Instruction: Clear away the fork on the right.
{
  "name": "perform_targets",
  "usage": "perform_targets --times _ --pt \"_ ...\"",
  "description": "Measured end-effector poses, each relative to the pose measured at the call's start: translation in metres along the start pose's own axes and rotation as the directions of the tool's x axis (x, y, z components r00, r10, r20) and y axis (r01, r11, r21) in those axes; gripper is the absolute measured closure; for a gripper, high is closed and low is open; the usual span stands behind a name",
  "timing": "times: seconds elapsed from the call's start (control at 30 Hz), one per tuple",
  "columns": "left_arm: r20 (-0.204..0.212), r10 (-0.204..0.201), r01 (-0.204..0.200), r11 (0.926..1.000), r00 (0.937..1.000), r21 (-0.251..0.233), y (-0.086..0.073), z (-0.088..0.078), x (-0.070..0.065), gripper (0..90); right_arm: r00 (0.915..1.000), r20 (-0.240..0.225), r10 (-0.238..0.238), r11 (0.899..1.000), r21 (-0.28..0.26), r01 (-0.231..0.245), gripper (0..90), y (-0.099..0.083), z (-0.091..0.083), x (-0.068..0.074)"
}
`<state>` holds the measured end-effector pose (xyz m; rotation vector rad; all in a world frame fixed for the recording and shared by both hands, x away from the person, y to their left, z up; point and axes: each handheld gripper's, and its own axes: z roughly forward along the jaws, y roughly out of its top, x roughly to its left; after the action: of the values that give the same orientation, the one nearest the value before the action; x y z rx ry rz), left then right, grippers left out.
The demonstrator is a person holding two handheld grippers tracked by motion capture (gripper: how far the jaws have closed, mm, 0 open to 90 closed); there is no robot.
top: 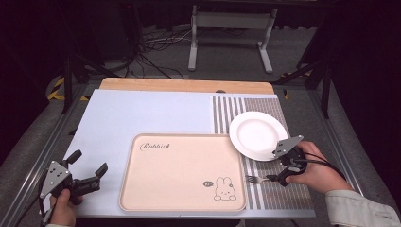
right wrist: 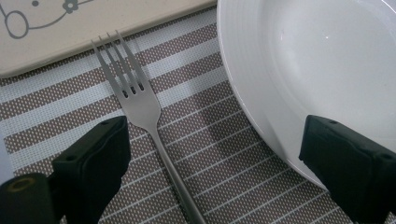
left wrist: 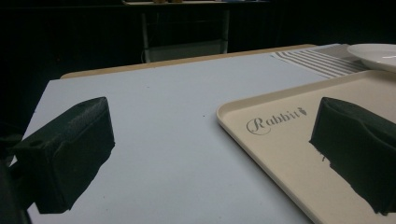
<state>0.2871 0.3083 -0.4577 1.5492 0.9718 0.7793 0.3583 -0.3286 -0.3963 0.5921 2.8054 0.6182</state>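
Fork (right wrist: 140,105) was lying flat on the striped mat (right wrist: 210,154), just at 3 o'clock of the tray (top: 182,172) and at 6 o'clock of the plate (top: 257,135). Right gripper (top: 280,178) sat over its handle with jaws wide apart, nothing clamped. Left gripper (top: 87,177) hovered at the tray's 9 o'clock, also spread open and empty. My worry: 1 jaw was over the plate rim, so closing could bump the plate or skid the thin handle.

Dark room, grey floor (top: 293,52), white stand (top: 231,33), perhaps cables (top: 156,45) behind
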Motion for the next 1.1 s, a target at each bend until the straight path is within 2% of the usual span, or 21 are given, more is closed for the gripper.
perform_targets --times 0.23,0.33,0.37,0.5,0.6,0.63,0.7,0.87,1.1 --pt "-0.001 0.003 -0.003 1.0000 1.0000 0.003 0.000 0.000 0.000 0.3 0.9996 0.000 -0.029 0.998 0.047 0.029 9.0 0.002 -0.001 -0.001" --pt "-0.002 0.002 -0.002 1.0000 1.0000 0.001 0.000 0.000 0.000 0.3 0.9985 -0.003 -0.054 0.996 0.073 0.055 9.5 0.003 0.000 0.000" --pt "-0.002 0.002 -0.002 1.0000 1.0000 0.001 0.000 0.000 0.000 0.3 0.9965 0.002 -0.084 0.993 0.081 0.084 11.1 0.003 0.001 0.000" --pt "-0.006 0.002 -0.002 1.0000 1.0000 0.002 0.000 0.000 0.000 0.3 0.9935 -0.018 -0.112 0.989 0.094 0.113 15.7 0.005 0.003 0.001" --pt "-0.004 0.005 -0.005 1.0000 1.0000 0.003 0.000 0.000 0.000 0.3 0.9846 -0.055 -0.166 0.978 0.121 0.172 23.5 0.006 0.005 0.001" --pt "-0.004 0.005 -0.005 1.0000 1.0000 0.003 0.000 0.000 0.000 0.3 0.9846 -0.055 -0.166 0.978 0.121 0.172 23.5 0.006 0.005 0.001" --pt "-0.004 0.005 -0.005 1.0000 1.0000 0.003 0.000 0.000 0.000 0.3 0.9803 -0.071 -0.184 0.972 0.138 0.193 27.3 0.007 0.005 0.002" --pt "-0.003 0.003 -0.003 1.0000 1.0000 0.004 0.000 0.000 0.000 0.3 0.9640 -0.127 -0.233 0.955 0.157 0.252 37.3 0.007 0.009 0.003" --pt "-0.004 -0.003 0.003 1.0000 1.0000 0.004 0.000 0.000 0.000 0.3 0.9412 -0.172 -0.291 0.919 0.225 0.325 50.9 0.009 0.013 0.006"
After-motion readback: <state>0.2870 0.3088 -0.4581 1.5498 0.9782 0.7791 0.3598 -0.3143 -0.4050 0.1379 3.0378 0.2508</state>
